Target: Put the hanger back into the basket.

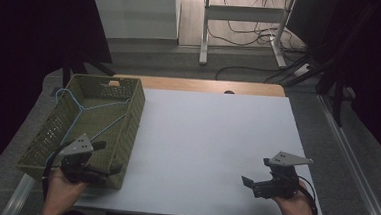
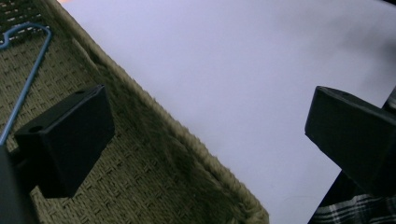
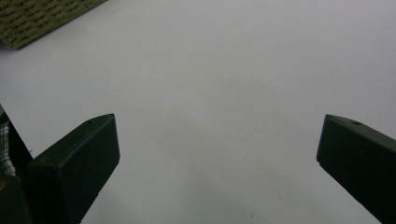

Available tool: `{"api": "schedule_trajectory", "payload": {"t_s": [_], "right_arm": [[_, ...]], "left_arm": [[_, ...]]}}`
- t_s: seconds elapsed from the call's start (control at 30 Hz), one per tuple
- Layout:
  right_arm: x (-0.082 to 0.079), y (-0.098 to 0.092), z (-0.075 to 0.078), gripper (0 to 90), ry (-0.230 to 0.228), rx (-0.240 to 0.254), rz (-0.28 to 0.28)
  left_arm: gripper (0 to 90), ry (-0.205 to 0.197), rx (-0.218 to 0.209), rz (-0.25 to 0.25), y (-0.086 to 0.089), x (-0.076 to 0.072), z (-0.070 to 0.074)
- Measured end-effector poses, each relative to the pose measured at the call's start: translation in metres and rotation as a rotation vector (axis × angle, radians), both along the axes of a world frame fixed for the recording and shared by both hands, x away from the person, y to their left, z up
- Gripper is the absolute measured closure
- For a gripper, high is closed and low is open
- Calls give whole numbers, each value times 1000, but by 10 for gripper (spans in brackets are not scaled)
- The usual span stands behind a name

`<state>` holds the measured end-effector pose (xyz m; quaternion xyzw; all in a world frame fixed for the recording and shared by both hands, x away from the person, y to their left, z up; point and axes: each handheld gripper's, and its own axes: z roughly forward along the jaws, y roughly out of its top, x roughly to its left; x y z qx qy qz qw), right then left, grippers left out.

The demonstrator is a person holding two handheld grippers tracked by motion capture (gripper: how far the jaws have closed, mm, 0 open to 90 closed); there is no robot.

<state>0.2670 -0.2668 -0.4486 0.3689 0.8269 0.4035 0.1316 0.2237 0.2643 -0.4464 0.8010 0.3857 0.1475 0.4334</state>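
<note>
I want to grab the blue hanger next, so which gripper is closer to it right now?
Left. The left gripper hovers at the near corner of the basket holding the hanger. The right gripper is far across the white table, open.

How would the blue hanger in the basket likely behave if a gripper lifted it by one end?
The blue hanger looks like thin wire, so it is probably light and may swing or twist in the jaws. Its hook lies against the woven basket wall and could snag on the weave.
</note>
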Motion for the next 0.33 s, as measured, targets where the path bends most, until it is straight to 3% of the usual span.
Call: {"api": "schedule_trajectory", "payload": {"t_s": [0.17, 0.33], "right_arm": [[1, 2, -5, 0, 5, -27, 5], [1, 2, -6, 0, 0, -24, 3]], "left_arm": [[9, 13, 38, 11, -3, 1, -8], [9, 11, 21, 0, -3, 3, -10]]}}
